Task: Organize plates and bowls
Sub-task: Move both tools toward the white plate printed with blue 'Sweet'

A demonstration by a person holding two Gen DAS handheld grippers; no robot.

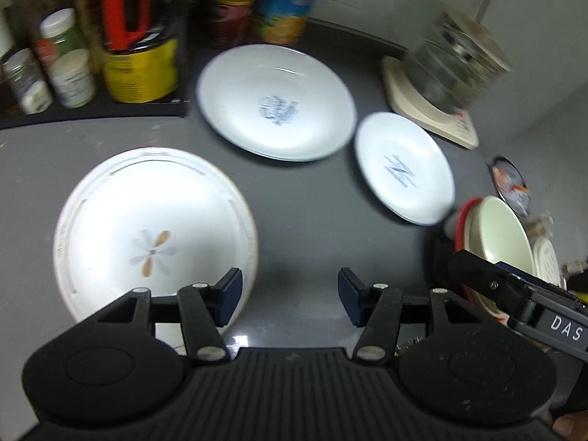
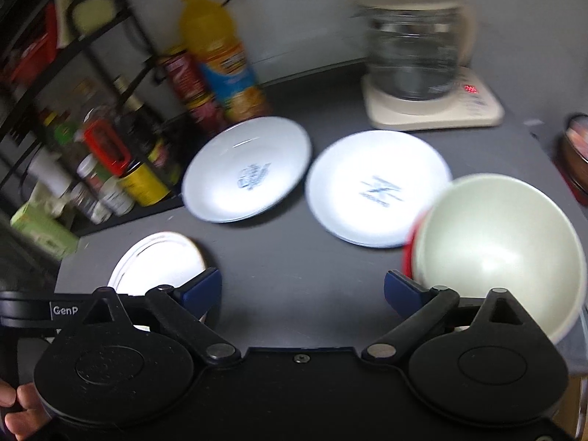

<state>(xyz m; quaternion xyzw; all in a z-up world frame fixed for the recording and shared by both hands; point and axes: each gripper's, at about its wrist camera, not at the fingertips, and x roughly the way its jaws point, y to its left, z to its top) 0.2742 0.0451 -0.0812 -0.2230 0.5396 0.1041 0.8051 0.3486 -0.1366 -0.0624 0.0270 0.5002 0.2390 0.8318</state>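
Observation:
On the dark grey table lie a gold-rimmed flower plate (image 1: 154, 228) at near left, a large white plate with a blue print (image 1: 275, 103) at the back, and a smaller white blue-print plate (image 1: 404, 169) to its right. A pale green bowl with a red outside (image 1: 503, 235) stands at far right. My left gripper (image 1: 290, 294) is open, its left finger over the flower plate's edge. My right gripper (image 2: 303, 294) is open and empty, its right finger beside the bowl (image 2: 499, 242). The right wrist view also shows the flower plate (image 2: 158, 261), the large plate (image 2: 246, 169) and the smaller plate (image 2: 375, 187).
A glass kettle on a cream base (image 2: 415, 55) stands at back right. A juice bottle (image 2: 217, 51) and cans stand at the back. A black rack with jars and a yellow can (image 1: 139, 73) lines the left side. A round tin (image 2: 577, 154) sits at far right.

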